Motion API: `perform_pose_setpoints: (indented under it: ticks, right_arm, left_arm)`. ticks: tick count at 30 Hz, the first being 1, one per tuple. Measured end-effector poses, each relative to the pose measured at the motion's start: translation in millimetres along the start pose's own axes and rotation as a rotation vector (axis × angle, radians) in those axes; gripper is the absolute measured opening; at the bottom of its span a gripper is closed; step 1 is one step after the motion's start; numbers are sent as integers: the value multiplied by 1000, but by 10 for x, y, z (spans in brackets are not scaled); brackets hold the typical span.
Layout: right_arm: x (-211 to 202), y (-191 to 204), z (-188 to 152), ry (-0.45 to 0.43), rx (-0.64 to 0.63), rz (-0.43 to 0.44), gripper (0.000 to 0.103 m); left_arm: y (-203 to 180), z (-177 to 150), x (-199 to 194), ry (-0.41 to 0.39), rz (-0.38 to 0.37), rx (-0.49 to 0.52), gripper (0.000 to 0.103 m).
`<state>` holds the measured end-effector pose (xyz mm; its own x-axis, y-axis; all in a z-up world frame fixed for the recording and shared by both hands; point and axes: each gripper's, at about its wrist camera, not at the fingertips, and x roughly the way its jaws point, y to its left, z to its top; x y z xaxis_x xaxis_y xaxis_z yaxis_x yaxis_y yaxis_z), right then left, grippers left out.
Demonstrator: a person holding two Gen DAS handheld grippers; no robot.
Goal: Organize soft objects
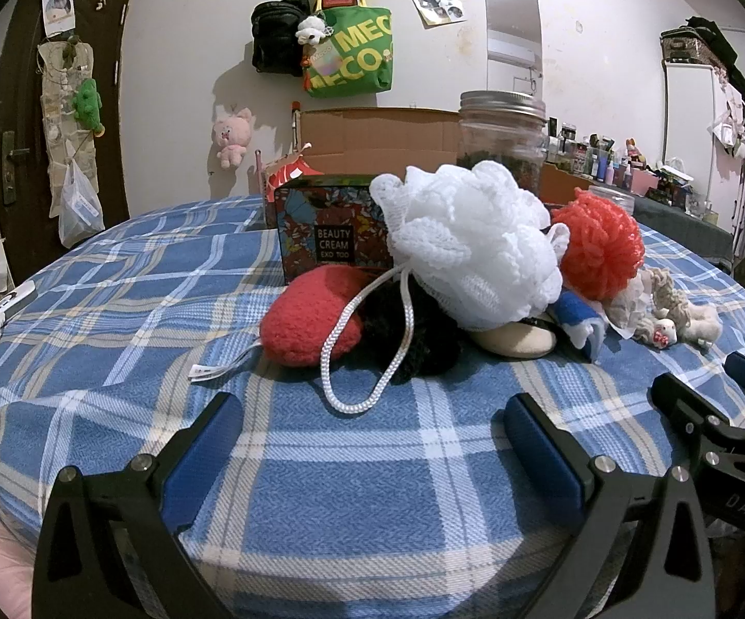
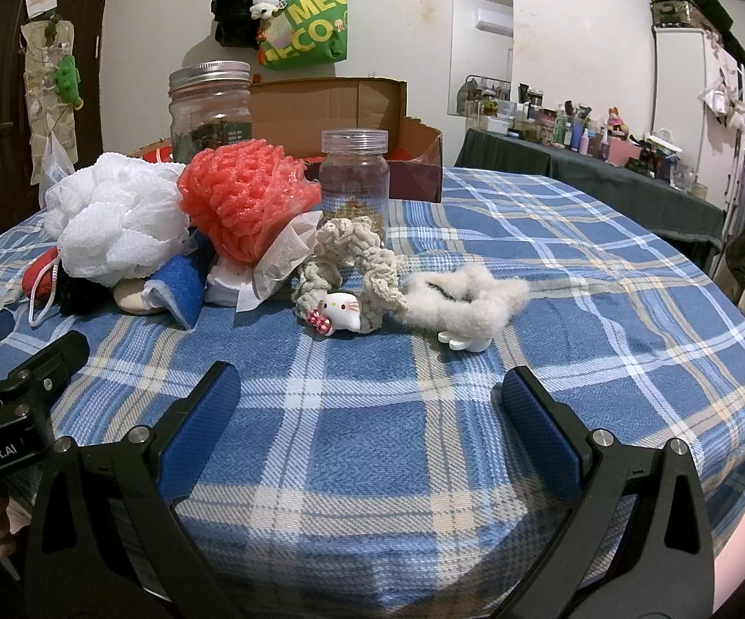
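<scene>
A pile of soft things lies on the blue plaid cloth. A white mesh bath pouf with a white cord loop sits on a black fuzzy item, beside a red fleecy pad and an orange mesh pouf. In the right wrist view the white pouf, the orange pouf, a blue sponge, a beige crocheted scrunchie with a cat charm and a fluffy cream hair clip show. My left gripper and right gripper stand open, short of the pile, holding nothing.
Behind the pile stand a patterned tin box, a metal-lidded glass jar, a small clear plastic jar and an open cardboard box. Bags hang on the wall. A cluttered dark table is at the right.
</scene>
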<state>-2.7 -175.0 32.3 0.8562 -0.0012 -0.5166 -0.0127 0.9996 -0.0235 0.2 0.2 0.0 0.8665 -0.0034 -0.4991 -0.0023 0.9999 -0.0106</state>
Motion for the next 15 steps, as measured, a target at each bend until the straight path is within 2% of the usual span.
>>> perform_pose_setpoints:
  ticks: [7,15]
  right_arm:
    - [2,9,-33,0,3,6,103]
    - [-7,-49,55,15,5,40,103]
  left_arm:
    - [3,-1,-3,5,-8,6,103]
    - [96,104,-19,38,-50,9,103]
